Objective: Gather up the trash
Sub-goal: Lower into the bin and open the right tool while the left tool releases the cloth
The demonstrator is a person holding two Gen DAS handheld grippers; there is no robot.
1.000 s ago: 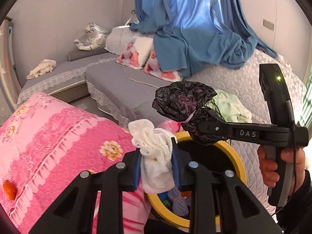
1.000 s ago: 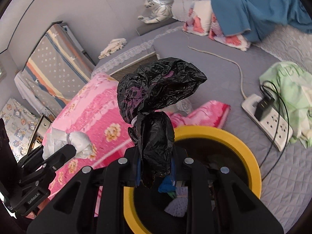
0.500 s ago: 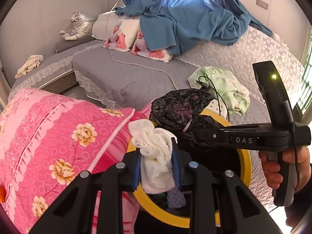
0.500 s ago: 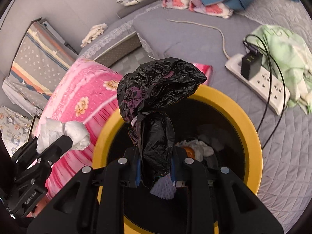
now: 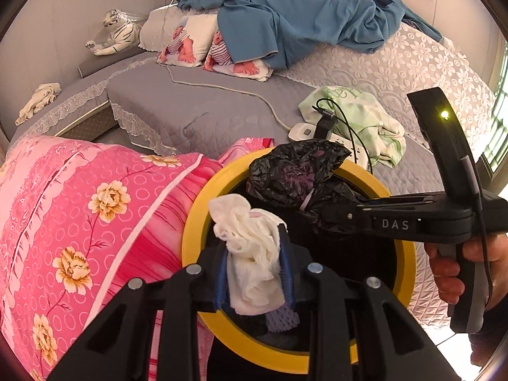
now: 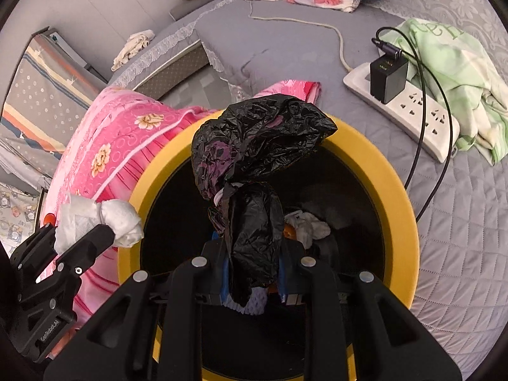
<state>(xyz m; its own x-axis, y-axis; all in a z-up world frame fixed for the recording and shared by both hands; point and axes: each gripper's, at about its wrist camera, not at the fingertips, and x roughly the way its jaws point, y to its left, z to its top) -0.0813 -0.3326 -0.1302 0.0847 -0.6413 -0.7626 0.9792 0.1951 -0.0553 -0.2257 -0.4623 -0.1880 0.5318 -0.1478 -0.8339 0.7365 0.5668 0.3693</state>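
Observation:
My left gripper [image 5: 254, 273] is shut on a crumpled white tissue [image 5: 250, 250] and holds it over the near left rim of a yellow-rimmed black bin [image 5: 197, 222]. My right gripper [image 6: 252, 273] is shut on a tied black plastic bag [image 6: 254, 158] and holds it above the open bin [image 6: 397, 190]. In the left wrist view the right gripper [image 5: 320, 212] comes in from the right with the bag [image 5: 295, 174]. In the right wrist view the left gripper [image 6: 104, 231] with the tissue [image 6: 117, 219] is at the bin's left rim. Several bits of trash [image 6: 308, 225] lie inside the bin.
A pink flowered quilt [image 5: 79, 206] lies against the bin's left side. On the grey bed [image 6: 285, 50] lie a white power strip with a black charger [image 6: 403, 101], a green cloth [image 6: 451, 63] and a blue cover [image 5: 301, 9]. A toy tiger [image 5: 114, 31] sits far left.
Both grippers have moved forward and tilted down over the bin, so its opening now fills more of both views. The tissue and the black bag stay gripped.

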